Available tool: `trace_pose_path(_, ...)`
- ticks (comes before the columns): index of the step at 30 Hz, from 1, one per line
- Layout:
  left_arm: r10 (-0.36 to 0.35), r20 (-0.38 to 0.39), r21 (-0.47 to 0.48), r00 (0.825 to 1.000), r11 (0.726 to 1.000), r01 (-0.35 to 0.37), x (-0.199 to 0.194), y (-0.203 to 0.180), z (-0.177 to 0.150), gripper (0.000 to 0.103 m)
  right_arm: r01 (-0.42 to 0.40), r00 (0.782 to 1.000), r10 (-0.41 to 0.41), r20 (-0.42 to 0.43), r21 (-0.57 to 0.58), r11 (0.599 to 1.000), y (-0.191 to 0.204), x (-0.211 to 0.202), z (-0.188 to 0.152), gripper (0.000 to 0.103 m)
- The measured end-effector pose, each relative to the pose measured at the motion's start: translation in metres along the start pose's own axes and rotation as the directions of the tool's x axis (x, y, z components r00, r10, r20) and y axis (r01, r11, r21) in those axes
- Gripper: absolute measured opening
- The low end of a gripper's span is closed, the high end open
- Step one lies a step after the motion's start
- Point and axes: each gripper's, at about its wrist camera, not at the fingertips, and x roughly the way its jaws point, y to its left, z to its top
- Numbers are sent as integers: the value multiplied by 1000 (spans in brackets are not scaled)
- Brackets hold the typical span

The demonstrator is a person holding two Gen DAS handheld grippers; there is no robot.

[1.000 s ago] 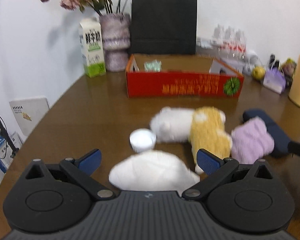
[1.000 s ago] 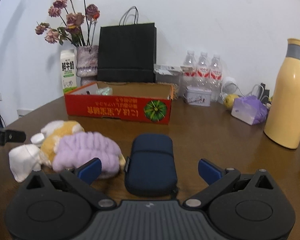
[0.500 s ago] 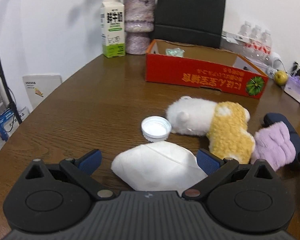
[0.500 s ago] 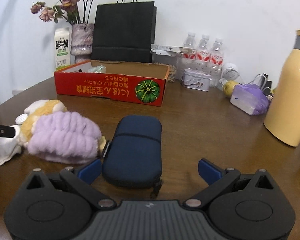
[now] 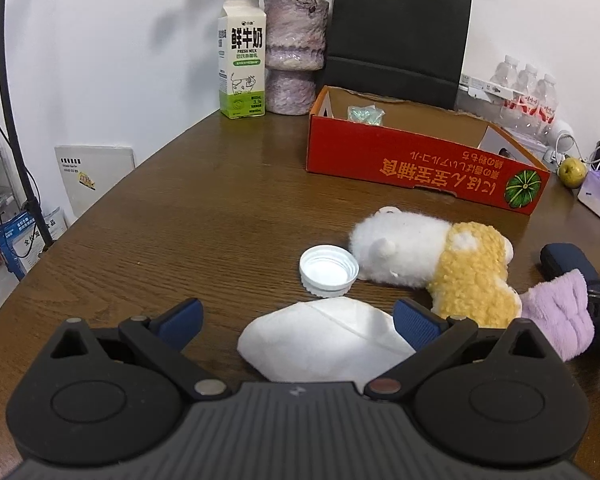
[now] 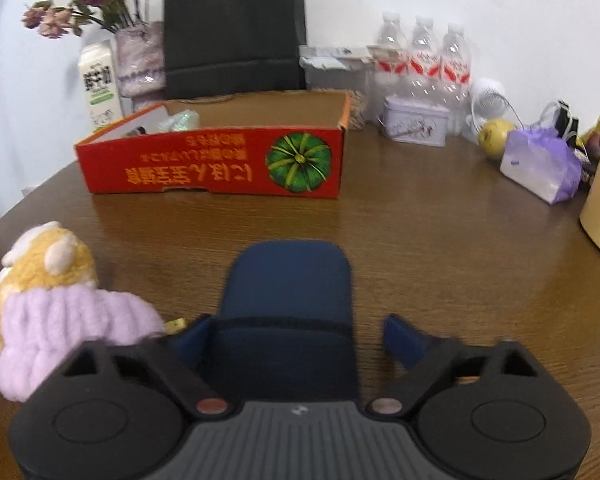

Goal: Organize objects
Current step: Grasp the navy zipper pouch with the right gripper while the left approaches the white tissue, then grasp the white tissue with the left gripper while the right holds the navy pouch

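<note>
- White wall and a brown wood-grain worktop [image 5: 204, 216] frame our view, with a black paper bag [image 5: 396, 32], a milk carton [image 5: 242, 60] and a vase [image 5: 294, 52] lined up at the back.
- We take the red cardboard box [image 5: 420, 164], lying open near the far edge with a small greenish packet inside, to be where things should end up.
- Our left gripper [image 5: 296, 320] is spread wide and grasps nothing; a white folded face mask [image 5: 324, 344] lies flat on the worktop between its blue fingers.
- Just beyond the mask sits an upturned white bottle cap [image 5: 328, 270], touching or nearly touching a white-and-yellow plush toy [image 5: 432, 260].
- Our right gripper [image 6: 296, 336] is also released, its fingers straddling the near end of a navy zip case [image 6: 288, 300]; the left finger looks close to the case's side, the right one stands apart.
- A lilac fluffy headband [image 6: 68, 328] rests against the plush and just beside the case.
- Risk on the left, as we judge it: the mask is thin and limp, so closing on it may only slide it or pinch one layer, and it could slip out on the way to the box.
- Risk on the right: the case is broad, so an off-centre squeeze may twist it or nudge the headband; the blurred view makes alignment hard to confirm.
</note>
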Motion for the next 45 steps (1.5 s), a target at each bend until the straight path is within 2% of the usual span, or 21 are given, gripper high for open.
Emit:
trace_pose_path(3,19,-24,2,1000,1000,-19,5,-3,-1,103,10,1000,-9,21,-12,1000,3,-7,-4,65)
trace_pose_path(11,26,-61,-35,998,999,-28,18,-11,0,103,61,995,-62,72,11,998,0,-38,-21,64)
trace_pose_path(13,46,-82,-21,996,999,-48,27,-16,-3,103,76,993,-78,86,18,997,0,-44,-24,64)
trace_pose_path(15,76,-55,24,996,997,-75,29,-21,-7,103,84,992,-86,92,26,996,-1,-48,-26,64)
trace_pose_path(20,8,-49,85,999,996,-4,23,-11,-11,103,65,995,-68,76,38,997,-2,-52,-32,64)
trace_pose_path(26,-78,-54,161,996,983,86,16,10,-12,102,52,996,-54,69,27,998,2,-55,-35,64)
trace_pose_path(30,-78,35,120,996,990,73,-3,11,-12,103,49,997,-51,58,31,998,1,-54,-35,64)
trace_pose_path(33,-18,55,82,998,997,13,-8,5,-11,103,49,997,-51,53,32,998,0,-53,-35,64)
trace_pose_path(35,73,36,36,997,997,-74,-3,1,-11,103,49,997,-51,53,32,998,1,-52,-34,64)
trace_pose_path(37,118,7,-7,993,993,-118,3,2,-11,103,49,997,-50,53,32,998,0,-52,-34,64)
trace_pose_path(40,124,-41,-34,991,991,-126,12,4,-13,103,46,998,-48,51,33,998,0,-52,-35,64)
trace_pose_path(45,130,-29,-38,991,991,-131,13,7,-14,103,40,998,-41,45,40,998,-2,-51,-35,64)
